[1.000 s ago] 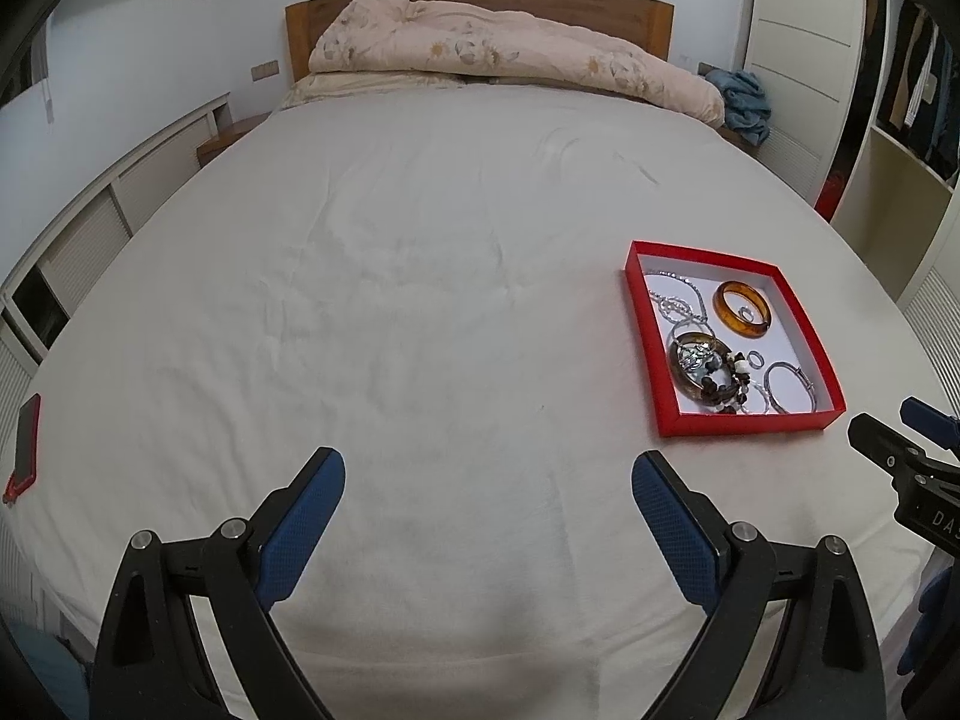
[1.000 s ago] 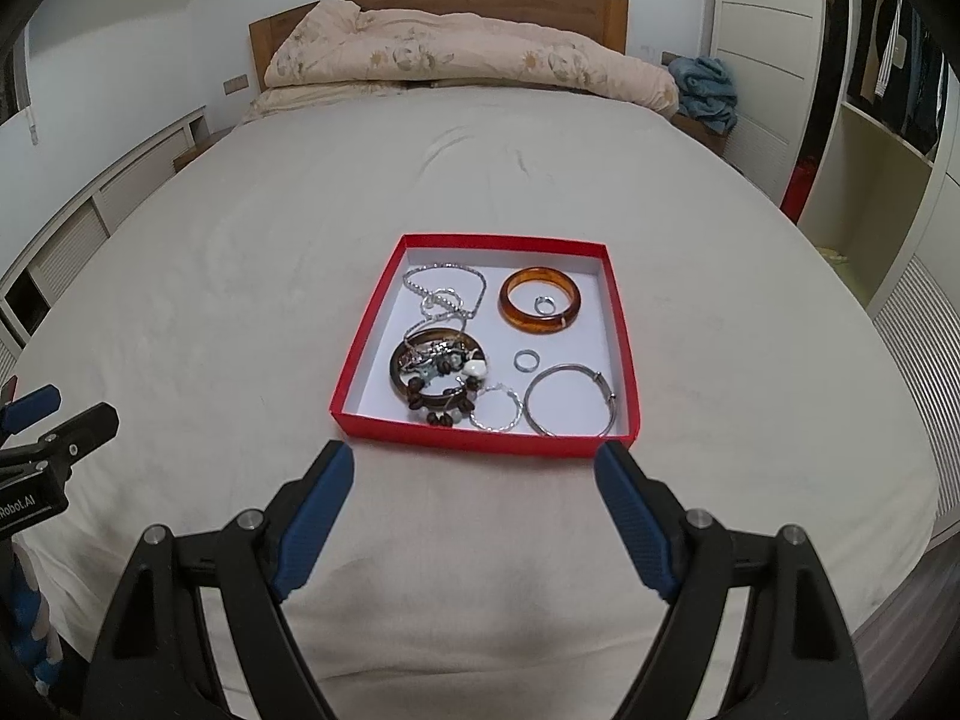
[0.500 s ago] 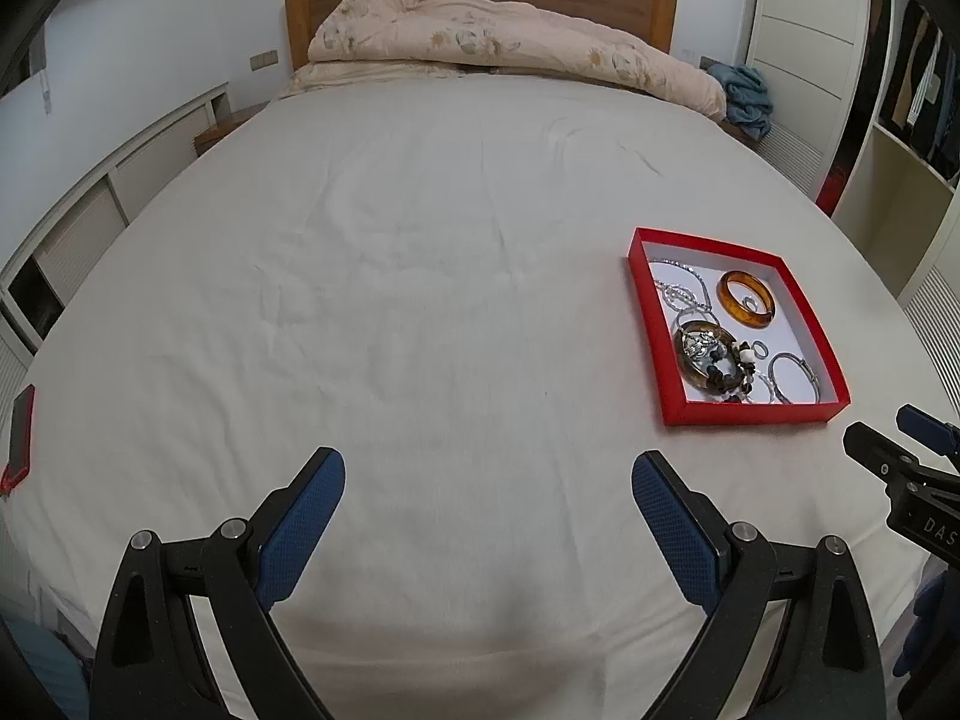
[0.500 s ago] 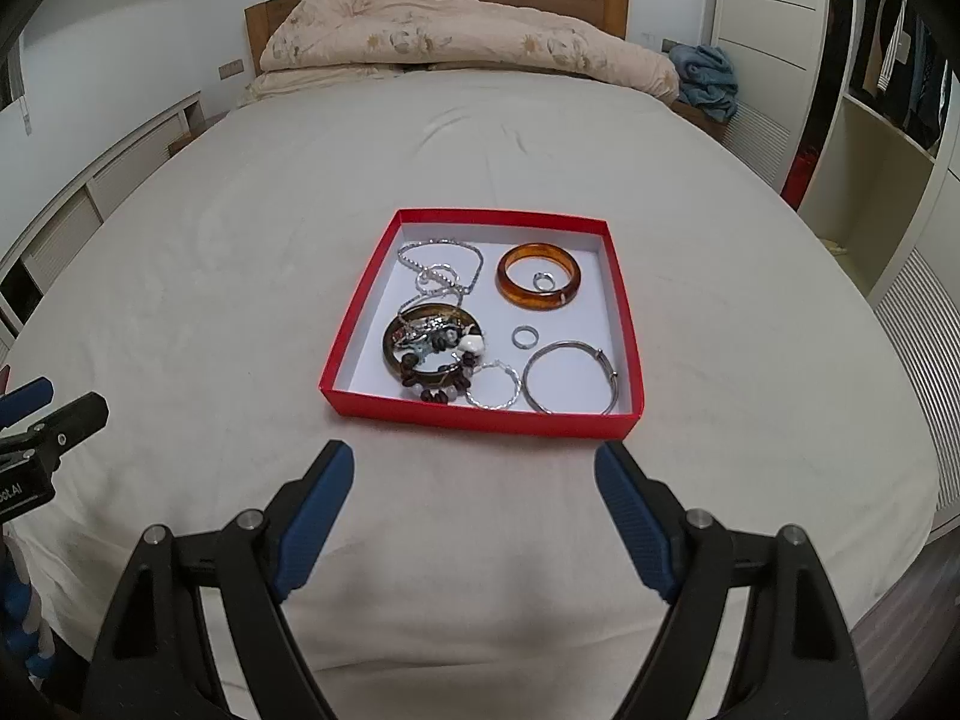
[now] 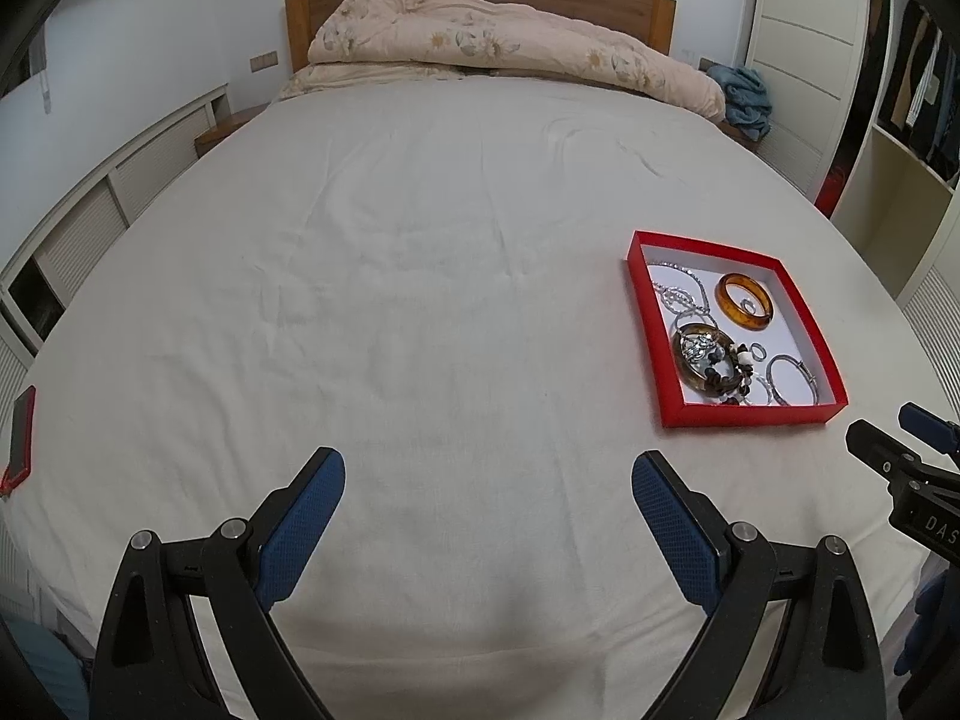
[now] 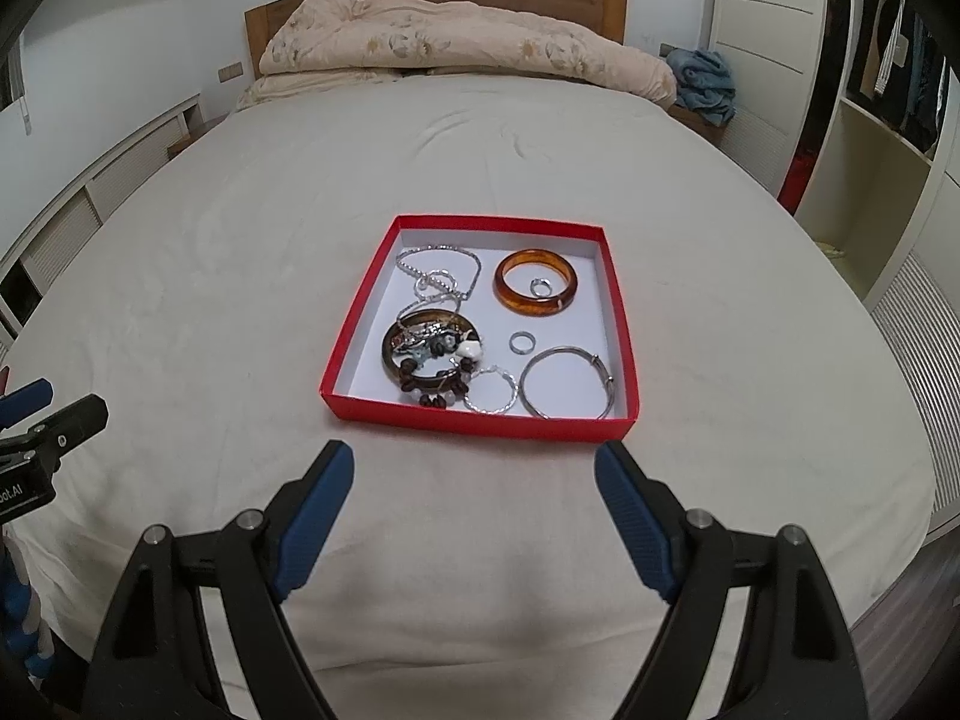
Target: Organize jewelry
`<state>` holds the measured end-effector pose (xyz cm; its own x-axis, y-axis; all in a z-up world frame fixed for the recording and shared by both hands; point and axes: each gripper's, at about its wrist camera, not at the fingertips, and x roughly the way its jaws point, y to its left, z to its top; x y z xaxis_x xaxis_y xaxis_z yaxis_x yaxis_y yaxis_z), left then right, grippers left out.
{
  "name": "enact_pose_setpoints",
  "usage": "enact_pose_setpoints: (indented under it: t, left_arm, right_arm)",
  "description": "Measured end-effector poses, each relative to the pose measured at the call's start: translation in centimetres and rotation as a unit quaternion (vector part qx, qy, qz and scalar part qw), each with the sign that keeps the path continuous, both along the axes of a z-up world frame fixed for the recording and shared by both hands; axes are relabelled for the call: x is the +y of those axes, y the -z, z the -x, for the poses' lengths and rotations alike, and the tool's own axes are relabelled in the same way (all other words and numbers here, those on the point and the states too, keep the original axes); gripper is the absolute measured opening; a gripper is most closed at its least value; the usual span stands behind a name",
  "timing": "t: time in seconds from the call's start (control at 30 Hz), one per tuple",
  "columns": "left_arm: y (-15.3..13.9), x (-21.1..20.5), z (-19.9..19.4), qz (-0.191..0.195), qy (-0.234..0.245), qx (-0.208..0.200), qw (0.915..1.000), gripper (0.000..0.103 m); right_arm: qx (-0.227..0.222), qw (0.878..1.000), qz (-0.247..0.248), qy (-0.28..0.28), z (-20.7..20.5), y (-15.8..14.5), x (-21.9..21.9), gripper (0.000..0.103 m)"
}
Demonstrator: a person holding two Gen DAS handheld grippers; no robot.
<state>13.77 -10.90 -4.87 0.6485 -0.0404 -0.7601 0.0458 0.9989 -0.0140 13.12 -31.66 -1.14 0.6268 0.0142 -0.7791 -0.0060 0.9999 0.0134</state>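
A red box [image 6: 474,417] with a white floor lies on the bed, and shows to the right in the left wrist view [image 5: 750,417]. It holds an amber bangle [image 6: 536,283] with a small ring inside it, a silver chain [image 6: 438,282], a dark bangle [image 6: 429,354] tangled with brown beads, a small silver ring [image 6: 521,342], a twisted hoop [image 6: 490,398] and a thin silver bangle [image 6: 567,383]. My right gripper [image 6: 474,480] is open and empty just before the box's near edge. My left gripper [image 5: 487,486] is open and empty over bare sheet, left of the box.
The white bed sheet [image 5: 420,300] spreads wide. A folded floral duvet [image 6: 456,54] lies at the wooden headboard. A red phone [image 5: 21,432] lies at the bed's left edge. Wardrobe shelves [image 6: 888,120] stand to the right, low cabinets to the left.
Both grippers have lifted and drawn back a little, so the box sits slightly farther away and higher in view. Both stay open. The jewelry has not moved.
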Motion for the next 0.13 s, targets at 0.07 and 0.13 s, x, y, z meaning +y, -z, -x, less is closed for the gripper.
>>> enact_pose_setpoints:
  t: [0.07,0.13]
  left_arm:
    - [-0.07,-0.06,-0.01,0.0,-0.001,0.0,1.0,0.095]
    - [-0.11,-0.06,0.04,0.001,-0.001,-0.001,1.0,0.095]
  right_arm:
    - [-0.002,1.0,0.001,0.0,0.08,-0.14,-0.01,0.082]
    - [-0.004,1.0,0.002,0.0,0.19,-0.33,0.03,0.082]
